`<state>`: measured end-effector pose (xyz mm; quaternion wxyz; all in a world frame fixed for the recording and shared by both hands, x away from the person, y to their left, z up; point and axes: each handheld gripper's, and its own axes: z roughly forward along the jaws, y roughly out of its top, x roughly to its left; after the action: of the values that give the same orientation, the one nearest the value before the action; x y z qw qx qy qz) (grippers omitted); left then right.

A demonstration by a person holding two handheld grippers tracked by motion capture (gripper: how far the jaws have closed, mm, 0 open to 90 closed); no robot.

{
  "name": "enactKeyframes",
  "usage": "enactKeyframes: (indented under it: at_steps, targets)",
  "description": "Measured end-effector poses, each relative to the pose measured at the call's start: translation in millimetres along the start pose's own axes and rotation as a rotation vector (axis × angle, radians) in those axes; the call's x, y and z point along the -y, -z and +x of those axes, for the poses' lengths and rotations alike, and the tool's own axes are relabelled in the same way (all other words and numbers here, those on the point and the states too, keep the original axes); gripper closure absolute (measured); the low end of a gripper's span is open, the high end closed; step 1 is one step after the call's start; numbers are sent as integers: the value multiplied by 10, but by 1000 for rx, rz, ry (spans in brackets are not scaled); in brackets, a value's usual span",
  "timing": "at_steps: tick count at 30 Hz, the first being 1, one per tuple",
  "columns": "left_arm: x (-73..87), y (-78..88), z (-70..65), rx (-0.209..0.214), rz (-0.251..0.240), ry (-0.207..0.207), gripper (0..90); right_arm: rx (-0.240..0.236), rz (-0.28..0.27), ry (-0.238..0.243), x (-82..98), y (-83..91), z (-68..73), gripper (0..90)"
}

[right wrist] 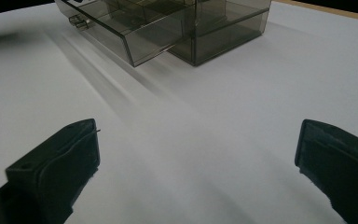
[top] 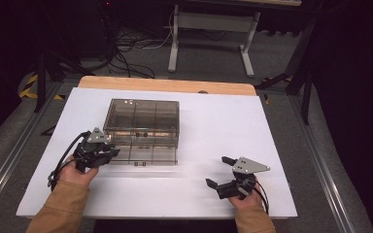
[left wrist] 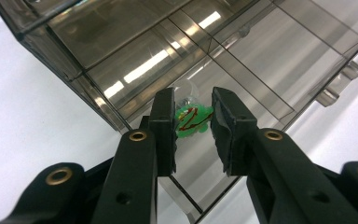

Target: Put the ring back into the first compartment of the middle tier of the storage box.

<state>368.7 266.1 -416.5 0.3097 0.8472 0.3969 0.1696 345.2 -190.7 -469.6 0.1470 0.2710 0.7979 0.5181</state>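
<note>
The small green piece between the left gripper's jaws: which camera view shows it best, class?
The left gripper view: the green piece sits close up between the jaws, above the open drawer. In the high view the left gripper covers that spot.

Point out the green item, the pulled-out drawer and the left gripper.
green item (left wrist: 193, 122), left gripper view, on its red-marked middle between the jaws.
drawer (right wrist: 142, 44), right gripper view, on its clear side wall.
left gripper (left wrist: 193, 133), left gripper view, midway between its fingertips.
</note>
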Motion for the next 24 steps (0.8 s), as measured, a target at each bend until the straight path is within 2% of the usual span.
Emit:
enactKeyframes:
  at_steps: [9,14,18,21,24]
  targets:
    - [-2,-17,-11,4,8,-8,700,2,0,2,1,0,-4,0]
    - [-9,-32,-22,5,15,-18,657,2,0,-1,0,2,-3,1]
    - [-10,-7,-22,17,2,-17,615,1,0,0,1,3,-3,0]
    - [-11,27,-22,44,-18,5,581,2,1,4,1,1,-4,1]
    - [-31,87,-37,44,-44,-5,580,2,2,3,1,1,-1,1]
